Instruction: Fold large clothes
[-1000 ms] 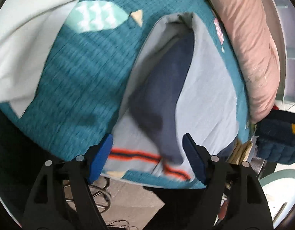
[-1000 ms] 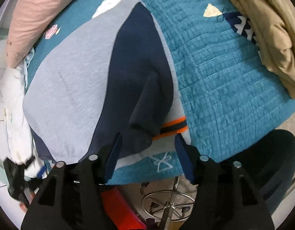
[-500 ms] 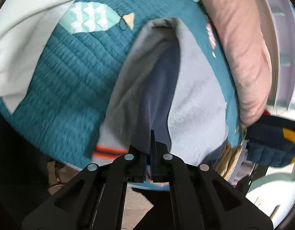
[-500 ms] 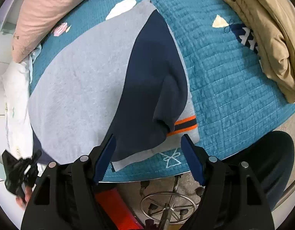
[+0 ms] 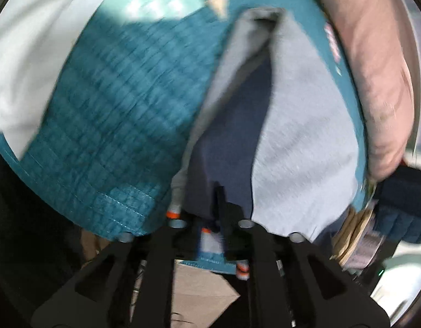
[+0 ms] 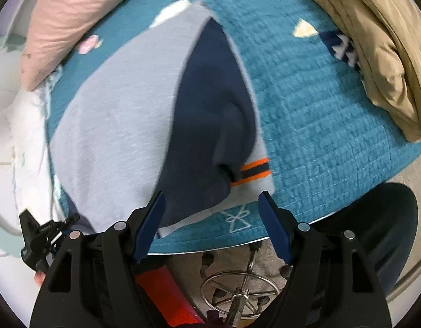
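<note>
— Since a second ago the left claw point(image 5: 210, 232) has gone from spread wide to pressed together on the near hem of the grey and navy sweatshirt with orange cuff stripes point(image 5: 300, 142), and the cloth has bunched up towards it.

— Why grab it there?

— My guess is that the hem is the handle for the next fold: pinch the near edge, then carry it over the body. The garment lies on the teal quilted bedspread point(image 5: 123, 114), close to the bed's near edge, its navy sleeve already laid across the grey front.

— And the other one?

— The right claw point(image 6: 213, 227) is spread wide, holding nothing, poised just over the near hem by the striped cuff point(image 6: 254, 170). It may be lining up for the matching corner.

— Anything in the way?

— A pink pillow point(image 6: 82, 13) lies beyond the sweatshirt, and a tan folded garment point(image 6: 380, 54) sits well apart on the far right.
</note>
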Demonstrator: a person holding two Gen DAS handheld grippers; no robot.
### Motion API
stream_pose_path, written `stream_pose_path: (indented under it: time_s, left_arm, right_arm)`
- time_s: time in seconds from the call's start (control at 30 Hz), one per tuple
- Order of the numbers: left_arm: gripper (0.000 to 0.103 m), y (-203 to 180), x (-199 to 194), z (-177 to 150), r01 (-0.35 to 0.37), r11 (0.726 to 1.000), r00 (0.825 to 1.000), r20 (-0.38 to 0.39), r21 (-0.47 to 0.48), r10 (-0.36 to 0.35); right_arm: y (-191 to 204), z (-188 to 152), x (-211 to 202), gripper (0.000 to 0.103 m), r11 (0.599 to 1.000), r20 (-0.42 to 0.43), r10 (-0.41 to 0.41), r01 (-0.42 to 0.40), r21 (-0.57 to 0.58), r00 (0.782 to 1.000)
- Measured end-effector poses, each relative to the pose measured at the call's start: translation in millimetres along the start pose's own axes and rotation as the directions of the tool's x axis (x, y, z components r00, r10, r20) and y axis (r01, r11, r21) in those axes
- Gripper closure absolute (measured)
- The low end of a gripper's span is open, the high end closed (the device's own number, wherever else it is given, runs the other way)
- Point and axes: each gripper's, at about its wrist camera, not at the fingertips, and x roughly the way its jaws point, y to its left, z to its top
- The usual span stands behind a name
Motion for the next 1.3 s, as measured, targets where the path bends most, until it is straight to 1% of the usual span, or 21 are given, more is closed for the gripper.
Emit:
stream_pose_path:
  time_s: [0.03, 0.07, 0.1, 0.13, 0.2, 0.3, 0.37, 0.43, 0.47, 0.5, 0.53, 0.57, 0.6, 0.67, 0.73, 0.83, 0.93, 0.97, 1.13, 1.2, 1.3]
  left_arm:
    - [0.066, -6.0, -5.0, -0.5, -0.015, 1.0, 1.0, 0.012, 0.019, 0.015]
    - [0.044, -9.6, -14.6, -4.5, -0.033, 0.999, 0.999, 0.034, 0.033, 0.031]
    - [0.041, -10.7, -22.8, -8.7, -0.043, 0.999, 0.997, 0.06, 0.033, 0.041]
    - [0.041, -12.1, -28.7, -10.6, -0.049, 0.998, 0.996, 0.076, 0.034, 0.046]
    - [0.041, -17.0, -43.2, -14.2, -0.018, 0.998, 0.996, 0.083, 0.056, 0.014]
    - [0.041, -30.5, -51.7, -17.2, 0.004, 0.996, 0.995, 0.094, 0.087, -0.012]
    - [0.041, -48.3, -45.9, -15.0, 0.017, 0.988, 0.997, 0.073, 0.156, -0.029]
    - [0.053, -63.9, -23.2, -17.4, -0.008, 0.976, 0.999, 0.034, 0.216, 0.001]
    - [0.072, -69.8, -7.9, -18.7, -0.057, 0.966, 0.998, 0.024, 0.254, 0.052]
    - [0.081, -71.4, 3.7, -19.5, -0.115, 0.952, 0.993, 0.02, 0.283, 0.114]
    - [0.086, -68.1, 20.4, -20.2, -0.2, 0.929, 0.979, 0.018, 0.311, 0.204]
    - [0.1, -60.1, 33.2, -18.4, -0.25, 0.918, 0.966, 0.018, 0.309, 0.257]
    - [0.1, -53.2, 36.8, -16.0, -0.235, 0.928, 0.97, 0.016, 0.289, 0.241]
    - [0.1, -38.0, 29.5, -9.3, -0.156, 0.965, 0.986, -0.017, 0.212, 0.164]
    - [0.1, -32.0, 23.3, -5.7, -0.172, 0.965, 0.984, -0.01, 0.198, 0.177]
    - [0.1, -22.6, 25.6, -3.1, -0.138, 0.975, 0.989, -0.022, 0.176, 0.144]
    - [0.1, -30.3, 16.5, -12.8, -0.171, 0.962, 0.984, -0.011, 0.21, 0.178]
    - [0.1, -39.3, 14.5, -14.3, -0.172, 0.96, 0.984, -0.011, 0.222, 0.179]
    - [0.1, -85.3, -14.9, -25.3, -0.153, 0.934, 0.988, 0.065, 0.324, 0.139]
    - [0.1, -108.7, -14.1, -32.8, -0.119, 0.918, 0.993, 0.054, 0.379, 0.107]
    - [0.1, -137.3, 9.8, -39.5, -0.106, 0.895, 0.994, 0.012, 0.432, 0.111]
  right_arm:
    - [4.7, 0.8, 0.4, 0.036, 1.0, -0.007, -0.011, 0.011, -0.016, 1.0]
    - [8.9, 1.9, 2.3, 0.036, 0.999, -0.01, -0.022, 0.022, -0.027, 1.0]
    - [13.6, 2.3, 5.2, 0.036, 0.999, -0.012, -0.02, 0.02, -0.033, 1.0]
    - [19.2, 2.4, 9.6, 0.038, 0.999, -0.025, 0.004, -0.005, -0.042, 1.0]
    - [34.5, 0.7, 20.8, 0.07, 0.995, -0.069, 0.063, -0.069, -0.075, 0.996]
    - [56.7, -2.9, 36.8, 0.089, 0.986, -0.092, 0.081, -0.093, -0.136, 0.992]
    - [62.6, -2.4, 55.6, 0.095, 0.984, -0.125, 0.081, -0.099, -0.146, 0.989]
    - [53.5, -0.5, 68.1, 0.099, 0.993, -0.126, -0.004, -0.011, -0.119, 0.992]
    - [43.8, 1.3, 71.7, 0.103, 0.994, -0.108, -0.06, 0.049, -0.099, 0.992]
    - [36.6, 2.9, 73.5, 0.103, 0.996, -0.103, -0.054, 0.046, -0.079, 0.993]
    - [25.1, 5.1, 75.4, 0.103, 0.999, -0.116, 0.015, -0.019, -0.038, 0.993]
    - [16.4, 6.6, 74.8, 0.103, 0.998, -0.123, 0.055, -0.056, -0.008, 0.991]
    - [12.8, 7.1, 72.9, 0.103, 0.999, -0.12, 0.048, -0.049, -0.006, 0.992]
    - [6.7, 8.4, 60.3, 0.103, 0.993, -0.034, -0.113, 0.112, -0.046, 0.993]
    - [-6.9, 9.2, 62.5, 0.103, 0.997, -0.047, -0.08, 0.079, -0.028, 0.996]
    - [-15.5, 13.4, 70.2, 0.103, 0.999, -0.066, -0.048, 0.048, -0.007, 0.997]
    - [2.9, 11.7, 63.3, 0.103, 0.992, -0.056, -0.121, 0.119, -0.046, 0.991]
    - [12.2, 9.6, 55.7, 0.103, 0.991, -0.047, -0.118, 0.114, -0.07, 0.992]
    - [65.6, 5.6, 18.1, 0.101, 0.984, 0.038, -0.028, 0.034, -0.175, 0.999]
    - [89.7, 4.1, 18.1, 0.101, 0.974, 0.021, 0.025, -0.02, -0.227, 0.999]
    - [130.0, -0.6, 35.5, 0.101, 0.947, -0.02, 0.055, -0.059, -0.316, 0.998]
